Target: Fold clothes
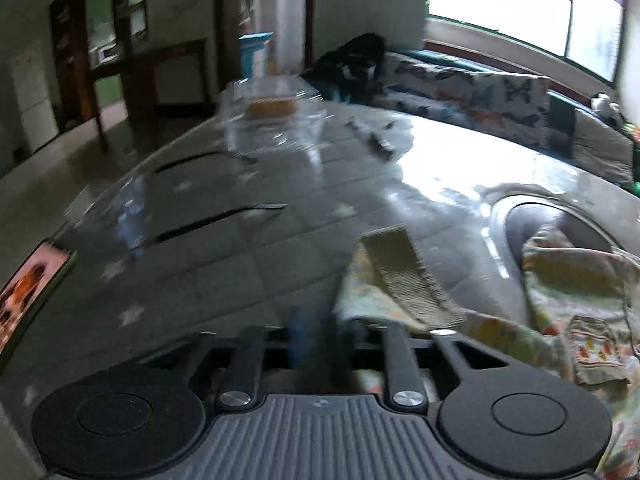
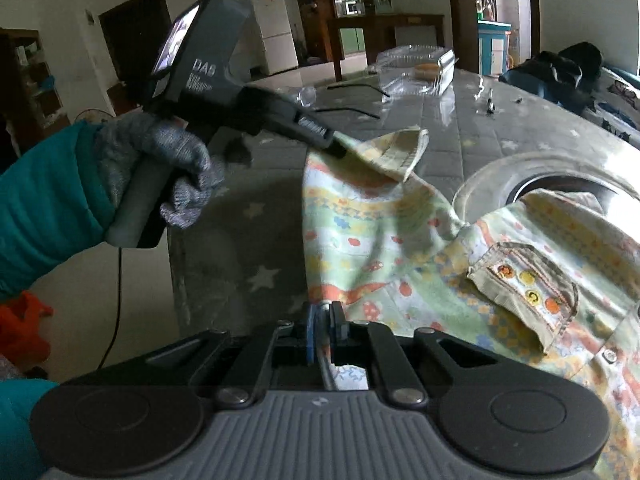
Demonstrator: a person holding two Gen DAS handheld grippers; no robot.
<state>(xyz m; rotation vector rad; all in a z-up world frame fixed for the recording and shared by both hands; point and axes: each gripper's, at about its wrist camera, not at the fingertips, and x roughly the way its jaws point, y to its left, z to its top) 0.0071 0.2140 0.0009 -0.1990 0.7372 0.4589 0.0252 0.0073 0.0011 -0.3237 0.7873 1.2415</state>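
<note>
A pale green child's garment [image 2: 384, 232] with orange and yellow print and a beige pocket [image 2: 524, 280] lies on the grey star-patterned table [image 2: 240, 240]. My right gripper [image 2: 326, 322] is shut on the garment's near edge. My left gripper [image 2: 338, 146], held by a gloved hand, is shut on the ribbed beige cuff [image 2: 400, 152] and lifts it above the table. In the left wrist view the gripper [image 1: 320, 332] is blurred, with the cuff [image 1: 408, 276] and garment [image 1: 560, 300] just ahead of it.
A clear plastic box [image 2: 416, 68] and small dark items [image 2: 488, 106] sit at the table's far end. A round grey basin [image 2: 552, 180] lies under the garment's right part. A sofa [image 1: 480, 96] with butterfly cushions stands behind.
</note>
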